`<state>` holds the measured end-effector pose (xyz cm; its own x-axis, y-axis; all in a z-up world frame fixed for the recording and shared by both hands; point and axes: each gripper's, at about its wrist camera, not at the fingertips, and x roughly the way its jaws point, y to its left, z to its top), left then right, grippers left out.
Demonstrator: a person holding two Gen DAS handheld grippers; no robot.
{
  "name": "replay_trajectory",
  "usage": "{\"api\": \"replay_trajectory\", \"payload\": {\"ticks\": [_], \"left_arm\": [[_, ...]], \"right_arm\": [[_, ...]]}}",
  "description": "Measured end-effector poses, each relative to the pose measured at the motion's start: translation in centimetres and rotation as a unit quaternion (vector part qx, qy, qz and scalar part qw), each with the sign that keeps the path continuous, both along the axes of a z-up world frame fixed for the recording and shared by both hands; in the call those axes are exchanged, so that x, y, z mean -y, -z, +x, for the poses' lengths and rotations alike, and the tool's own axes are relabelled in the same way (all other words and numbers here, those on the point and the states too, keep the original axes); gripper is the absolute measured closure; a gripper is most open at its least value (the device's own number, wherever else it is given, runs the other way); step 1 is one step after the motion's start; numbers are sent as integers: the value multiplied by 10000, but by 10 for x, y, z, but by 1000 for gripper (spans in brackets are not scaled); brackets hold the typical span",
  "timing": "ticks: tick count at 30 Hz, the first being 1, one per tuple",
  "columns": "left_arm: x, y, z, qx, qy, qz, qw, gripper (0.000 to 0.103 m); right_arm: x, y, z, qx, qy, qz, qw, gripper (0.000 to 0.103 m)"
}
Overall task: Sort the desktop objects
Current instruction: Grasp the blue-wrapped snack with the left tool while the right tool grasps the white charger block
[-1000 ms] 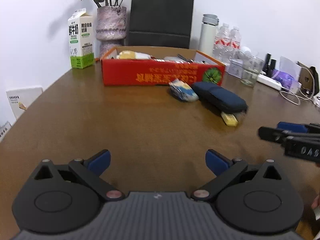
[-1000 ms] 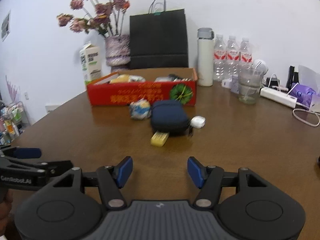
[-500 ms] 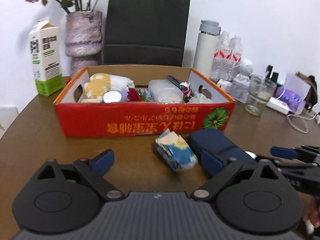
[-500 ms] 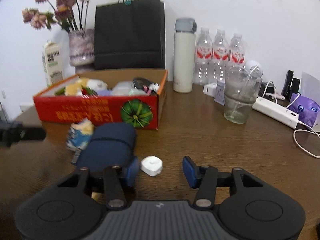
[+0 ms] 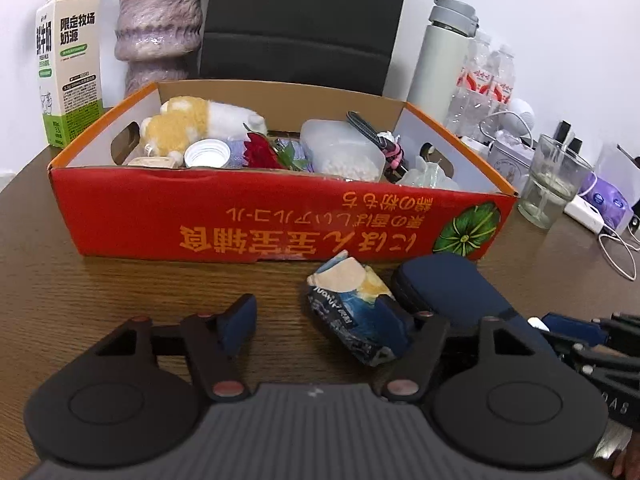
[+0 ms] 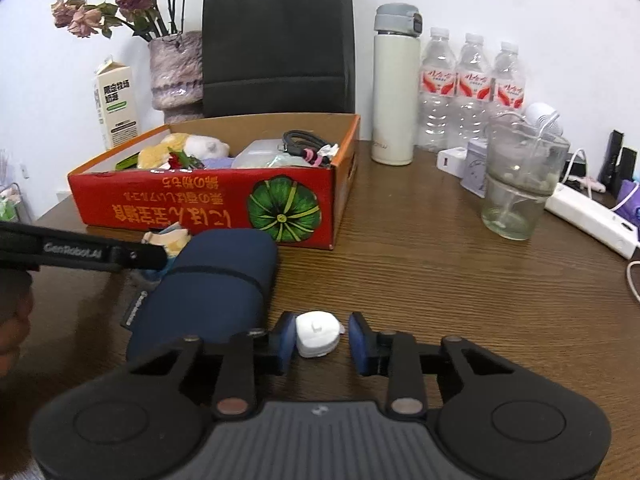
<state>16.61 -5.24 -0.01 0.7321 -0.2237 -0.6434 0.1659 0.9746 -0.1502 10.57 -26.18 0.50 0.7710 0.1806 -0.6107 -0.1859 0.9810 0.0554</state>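
A red cardboard box (image 5: 280, 216) holding several small items stands on the brown table, also in the right wrist view (image 6: 208, 200). In front of it lie a blue and white snack packet (image 5: 356, 312) and a navy pouch (image 5: 452, 292). My left gripper (image 5: 324, 328) is open, its right finger against the packet's right side. My right gripper (image 6: 320, 340) is open around a small white case (image 6: 318, 332); the left pad touches it, the right pad stands just apart. The navy pouch (image 6: 212, 284) lies left of the case.
Behind the box are a milk carton (image 5: 68, 64), a vase (image 5: 160, 24), a black paper bag (image 6: 276, 40), a white flask (image 6: 394, 84) and water bottles (image 6: 472, 92). A glass (image 6: 516, 184), a power strip (image 6: 592, 220) and cables sit at the right.
Both grippers moved forward toward the box. The left one came up to the snack packet. The right one came around the white case and its fingers narrowed.
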Motion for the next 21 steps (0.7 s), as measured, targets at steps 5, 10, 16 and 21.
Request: {"api": "replay_trajectory", "payload": {"ticks": [5, 10, 16, 21], "left_arm": [[8, 0, -1, -9, 61, -91, 9999, 81], [8, -8, -14, 72, -35, 18, 10000, 95], [-6, -37, -46, 373, -53, -19, 9993, 97], [-21, -61, -84, 623, -159, -134, 9978, 97]], "right_arm": [[-1, 1, -1, 25, -43, -19, 10000, 78], [2, 0, -2, 44, 27, -44, 10000, 79], [9, -13, -16, 303, 241, 32, 9992, 80], [3, -42, -46, 742, 229, 185, 9968, 79]]}}
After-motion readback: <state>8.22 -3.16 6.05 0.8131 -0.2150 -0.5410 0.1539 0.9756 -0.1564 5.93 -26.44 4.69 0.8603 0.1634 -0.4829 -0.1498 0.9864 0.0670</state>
